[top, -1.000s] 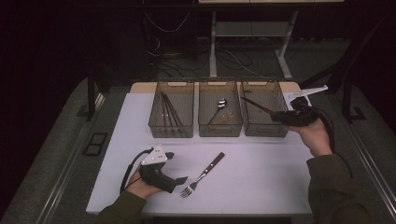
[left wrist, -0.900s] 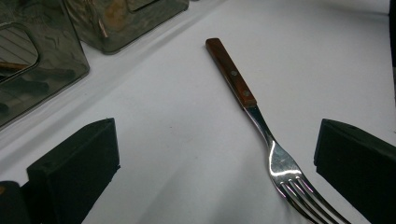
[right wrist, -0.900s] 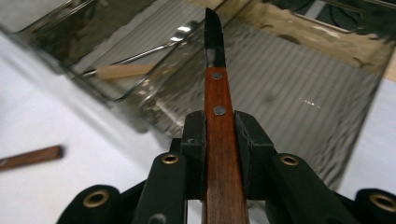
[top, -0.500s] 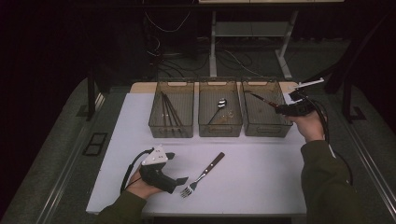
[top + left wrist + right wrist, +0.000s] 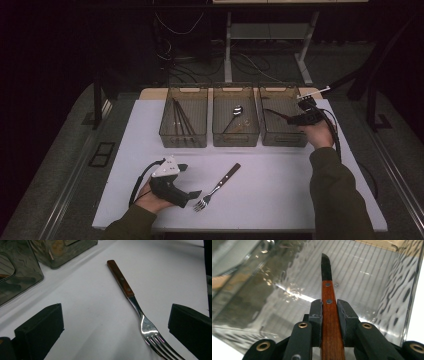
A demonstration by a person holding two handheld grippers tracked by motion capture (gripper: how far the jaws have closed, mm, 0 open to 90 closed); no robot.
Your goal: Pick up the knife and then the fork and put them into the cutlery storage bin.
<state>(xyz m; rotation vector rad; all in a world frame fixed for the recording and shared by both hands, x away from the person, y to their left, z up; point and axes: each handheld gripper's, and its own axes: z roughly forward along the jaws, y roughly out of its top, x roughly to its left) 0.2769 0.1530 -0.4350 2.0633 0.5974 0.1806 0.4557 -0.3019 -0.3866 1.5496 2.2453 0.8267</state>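
A knife with a wooden handle [image 5: 330, 322] and dark blade [image 5: 326, 267] is clamped between the pads of my right gripper [image 5: 329, 308]. It points into the right-hand clear bin [image 5: 377, 270]. In the high view the right gripper [image 5: 295, 120] hovers at that bin's right rim [image 5: 282, 141], with the knife [image 5: 275, 114] slanting over its inside. A fork with a wooden handle [image 5: 220, 186] lies on the white table. My left gripper [image 5: 192, 180] rests just left of it, open. In the left gripper view the fork [image 5: 130, 292] lies between the spread jaws [image 5: 115, 326], nearer the right one, untouched.
Three clear bins stand in a row at the back of the white mat [image 5: 280, 190]. The left bin [image 5: 182, 140] holds several dark sticks, the middle bin [image 5: 235, 140] a spoon [image 5: 236, 111]. Dark floor and table legs lie beyond the table's far edge.
My right hand has come down and in toward the right bin, carrying the knife. The left gripper and the fork have stayed where they were.
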